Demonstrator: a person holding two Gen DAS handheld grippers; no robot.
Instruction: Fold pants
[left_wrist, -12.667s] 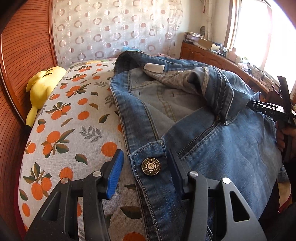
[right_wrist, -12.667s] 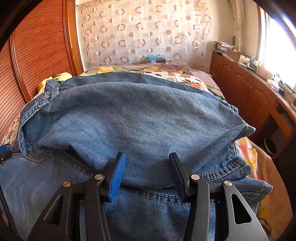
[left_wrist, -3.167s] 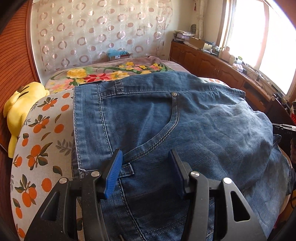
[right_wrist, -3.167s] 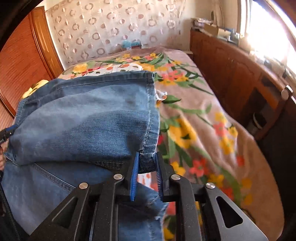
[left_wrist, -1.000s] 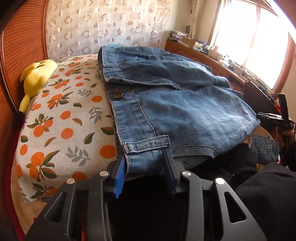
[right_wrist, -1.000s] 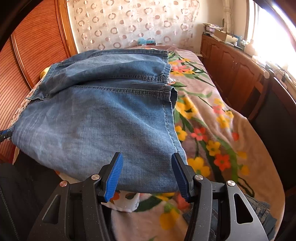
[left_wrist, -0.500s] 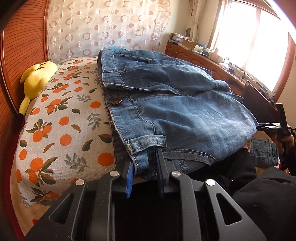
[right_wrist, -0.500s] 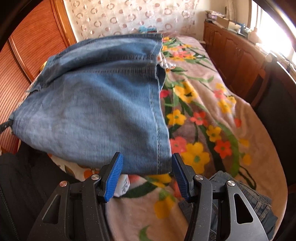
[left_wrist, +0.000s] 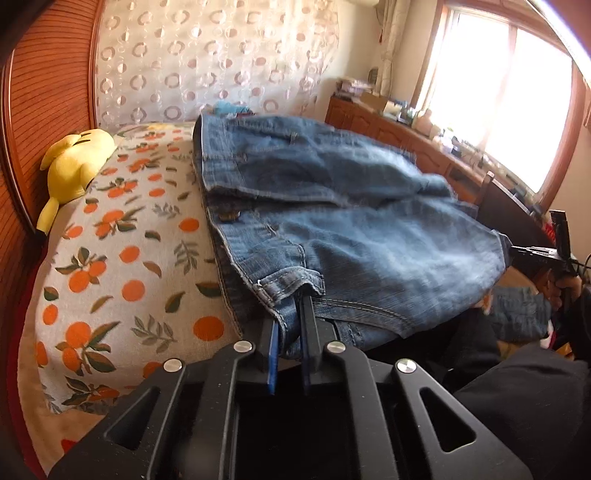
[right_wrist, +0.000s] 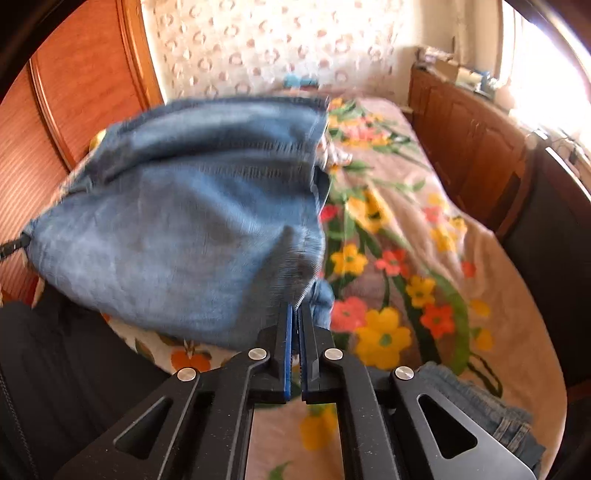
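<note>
The blue denim pants (left_wrist: 369, 229) lie folded in layers on the bed (left_wrist: 122, 258), waistband and button toward the yellow plush toy (left_wrist: 74, 162). The left tool (left_wrist: 290, 317) has just been closing and pinches the near waistband corner; the right tool (right_wrist: 295, 314) has just snapped closed on the opposite near corner, farthest from the toy.

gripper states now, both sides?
Left gripper: just closed, shut on the jeans waistband corner.
Right gripper: shut on the jeans' near edge.
</note>
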